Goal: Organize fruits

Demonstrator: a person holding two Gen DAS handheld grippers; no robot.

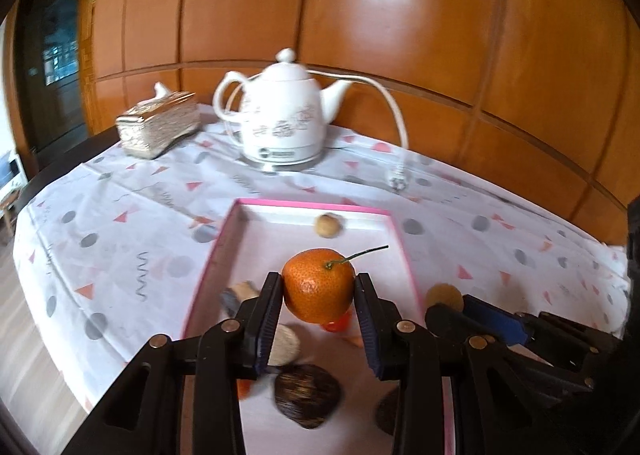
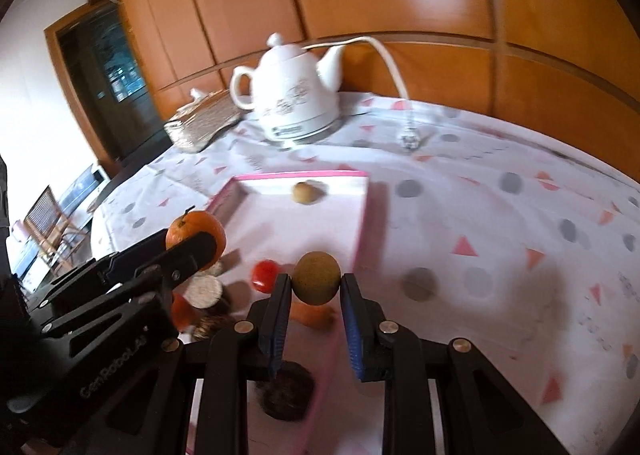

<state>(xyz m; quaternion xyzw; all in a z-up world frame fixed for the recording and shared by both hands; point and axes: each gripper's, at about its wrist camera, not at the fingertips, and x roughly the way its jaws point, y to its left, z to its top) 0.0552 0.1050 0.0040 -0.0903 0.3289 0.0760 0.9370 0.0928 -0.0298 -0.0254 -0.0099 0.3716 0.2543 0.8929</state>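
While the left gripper [image 1: 319, 291] holds an orange mandarin [image 1: 319, 285] with a thin green stem above the pink-edged tray [image 1: 308, 206], its jaws are pinching the fruit from both sides. The right gripper [image 2: 316, 285] has its jaws closed on a small round brownish-green fruit [image 2: 316, 277], also lifted over the tray, near the tray's right edge. In the right wrist view the left gripper appears at the left side, with the mandarin [image 2: 195, 233] at its tip.

Inside the tray another small brown fruit [image 1: 327, 225] lies close to the far wall. Nearer to the cameras, on the tray floor, there are a red round fruit [image 2: 265, 274], a pale flat round piece [image 2: 205, 290], a dark brown rough piece [image 1: 307, 395] and some orange pieces partly hidden behind the jaws; I cannot tell exactly what these are.

The tray stands on a bench covered by a white cloth [image 1: 120, 223] with grey dots and pink triangles. At the far side of the bench a white ceramic kettle [image 1: 282, 115] stands on its base, with its white cord [image 1: 394, 111] and plug lying to the right. A golden tissue box [image 1: 160, 129] is just left of the kettle. Behind is a wooden panel wall [image 1: 400, 15].
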